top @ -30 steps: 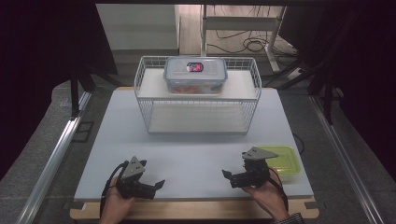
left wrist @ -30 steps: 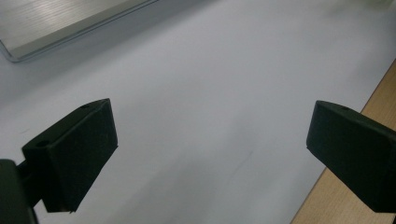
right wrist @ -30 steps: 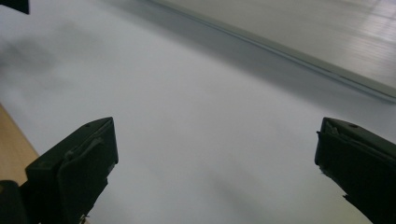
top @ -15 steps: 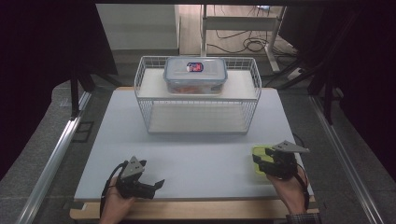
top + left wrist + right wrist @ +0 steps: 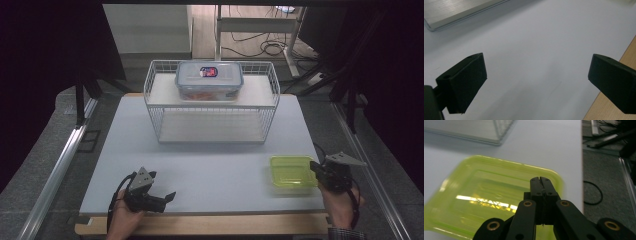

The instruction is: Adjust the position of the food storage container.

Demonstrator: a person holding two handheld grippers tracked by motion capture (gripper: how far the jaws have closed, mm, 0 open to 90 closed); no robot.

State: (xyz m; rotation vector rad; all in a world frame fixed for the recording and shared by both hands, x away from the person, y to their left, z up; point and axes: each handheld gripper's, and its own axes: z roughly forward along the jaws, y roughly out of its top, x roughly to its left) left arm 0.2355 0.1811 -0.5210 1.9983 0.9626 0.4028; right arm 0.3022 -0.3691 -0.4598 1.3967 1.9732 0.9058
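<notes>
Yellow-green plastic, the lid point(image 5: 293, 171) lies flat on the white table point(image 5: 220, 165), just left of my right gripper point(image 5: 320, 172) in the high view; my hand hides that gripper's tips there, and my left gripper point(image 5: 167, 197) rests low near the front edge, pointing right. From the left gripper view, my jaws stand wide apart over bare table, both cut off by the frame. From the right gripper view, my jaws have just closed and meet with nothing between them, hovering over the blurred lid's point(image 5: 491, 195) near right corner.
</notes>
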